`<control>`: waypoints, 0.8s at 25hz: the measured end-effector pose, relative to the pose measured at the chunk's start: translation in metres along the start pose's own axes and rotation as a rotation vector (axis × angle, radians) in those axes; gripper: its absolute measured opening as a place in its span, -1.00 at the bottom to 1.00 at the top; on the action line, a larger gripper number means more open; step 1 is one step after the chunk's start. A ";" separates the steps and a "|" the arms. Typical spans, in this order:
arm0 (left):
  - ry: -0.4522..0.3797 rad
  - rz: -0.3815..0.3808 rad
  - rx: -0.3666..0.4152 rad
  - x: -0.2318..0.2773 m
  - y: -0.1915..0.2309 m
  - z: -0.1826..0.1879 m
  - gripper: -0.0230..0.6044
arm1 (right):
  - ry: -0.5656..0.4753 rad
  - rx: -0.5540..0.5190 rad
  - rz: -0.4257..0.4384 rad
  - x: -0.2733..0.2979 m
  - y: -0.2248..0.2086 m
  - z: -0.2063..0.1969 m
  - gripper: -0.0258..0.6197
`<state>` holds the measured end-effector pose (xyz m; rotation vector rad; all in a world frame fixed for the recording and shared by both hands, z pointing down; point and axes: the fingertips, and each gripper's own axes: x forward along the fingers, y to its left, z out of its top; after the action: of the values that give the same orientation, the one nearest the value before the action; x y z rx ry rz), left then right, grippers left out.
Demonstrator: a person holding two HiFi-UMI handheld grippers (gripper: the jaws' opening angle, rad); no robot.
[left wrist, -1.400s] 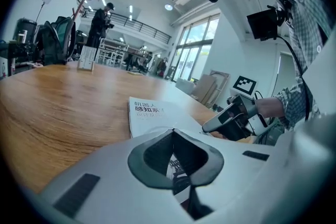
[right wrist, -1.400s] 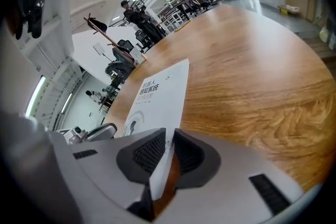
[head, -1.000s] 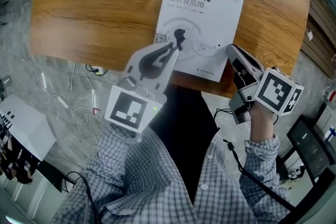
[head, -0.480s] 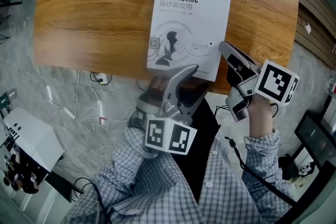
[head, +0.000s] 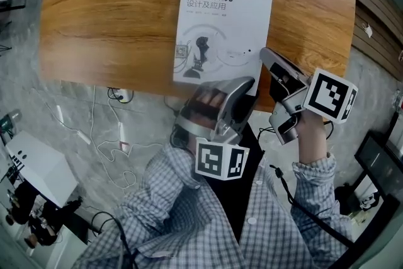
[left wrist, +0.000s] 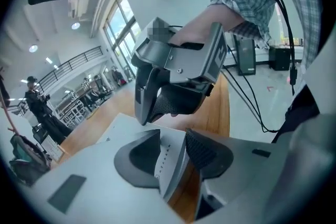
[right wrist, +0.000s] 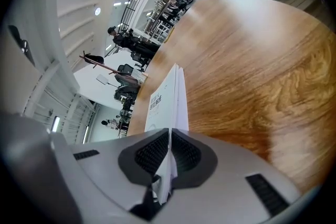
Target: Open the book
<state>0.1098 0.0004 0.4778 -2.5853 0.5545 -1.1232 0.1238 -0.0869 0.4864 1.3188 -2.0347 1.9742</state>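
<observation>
Book [head: 223,22] closed, flat on wooden tabletop [head: 107,16], near its 6 o'clock edge, within jaw reach. Right tool [right wrist: 169,155] clamped on book's 5 o'clock corner, probably steadying it. Left tool [left wrist: 173,153] at 6 o'clock edge, jaws closing around it, pads not yet pressing; likely after cover.

Head view: from above, steeply down on tabletop [head: 94,22], book [head: 223,28] centre. Left gripper view: close at book's near edge, facing right hand-held gripper [left wrist: 157,107]. Right gripper view: low, skimming along the book's cover. All three share the book.
</observation>
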 end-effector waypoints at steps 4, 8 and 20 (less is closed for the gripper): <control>-0.034 0.005 -0.033 -0.006 0.001 0.004 -0.65 | 0.000 -0.021 -0.043 -0.003 -0.006 -0.001 -0.82; -0.110 0.009 -0.280 -0.015 0.019 0.009 -0.80 | -0.023 -0.091 -0.079 -0.016 -0.007 -0.001 -0.82; -0.286 0.002 -0.643 -0.047 0.068 0.019 -0.81 | 0.043 -0.499 -0.118 -0.019 0.006 -0.057 -0.82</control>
<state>0.0784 -0.0378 0.4082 -3.1980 0.9723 -0.6115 0.1027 -0.0305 0.4827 1.2285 -2.1697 1.3087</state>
